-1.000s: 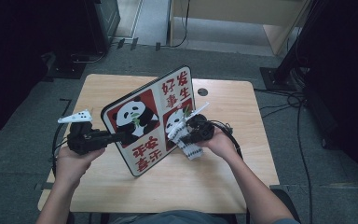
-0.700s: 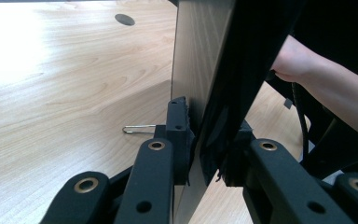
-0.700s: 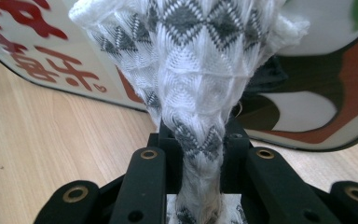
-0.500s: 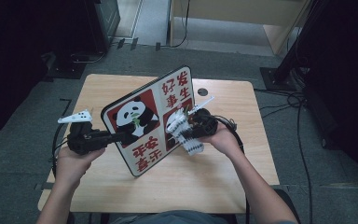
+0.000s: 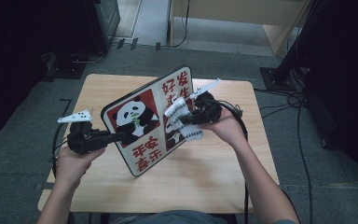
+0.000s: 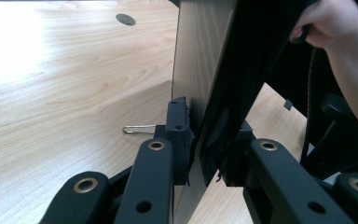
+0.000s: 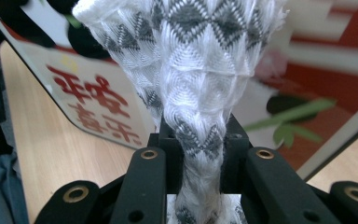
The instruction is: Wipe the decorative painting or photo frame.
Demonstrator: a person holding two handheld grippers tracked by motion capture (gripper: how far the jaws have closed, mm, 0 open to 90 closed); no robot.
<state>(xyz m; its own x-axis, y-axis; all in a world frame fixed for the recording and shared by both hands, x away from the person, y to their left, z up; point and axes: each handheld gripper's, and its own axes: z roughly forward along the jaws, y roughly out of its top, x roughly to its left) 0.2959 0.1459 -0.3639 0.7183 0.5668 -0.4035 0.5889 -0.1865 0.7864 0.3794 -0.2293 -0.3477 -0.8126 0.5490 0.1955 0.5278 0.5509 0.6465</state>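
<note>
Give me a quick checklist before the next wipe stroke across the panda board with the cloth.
1. Left gripper clamped on the panda board's edge: ok.
2. Right gripper pinching the cloth: ok, bunched between its jaws.
3. Board lifted and tilted above the table, printed face up: ok.
4. Cloth pressed against the board's face: cannot tell; in the high view it overlaps the board.
5. Small metal clip on the table beyond the left gripper, apart from the board: ok.

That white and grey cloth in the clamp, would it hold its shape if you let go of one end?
Probably not. The cloth bunches thin where the right gripper pinches it and fans out above, so it looks soft and floppy. Its knitted weave suggests it is light and grippy rather than slippery. It drapes against the panda board.
</note>
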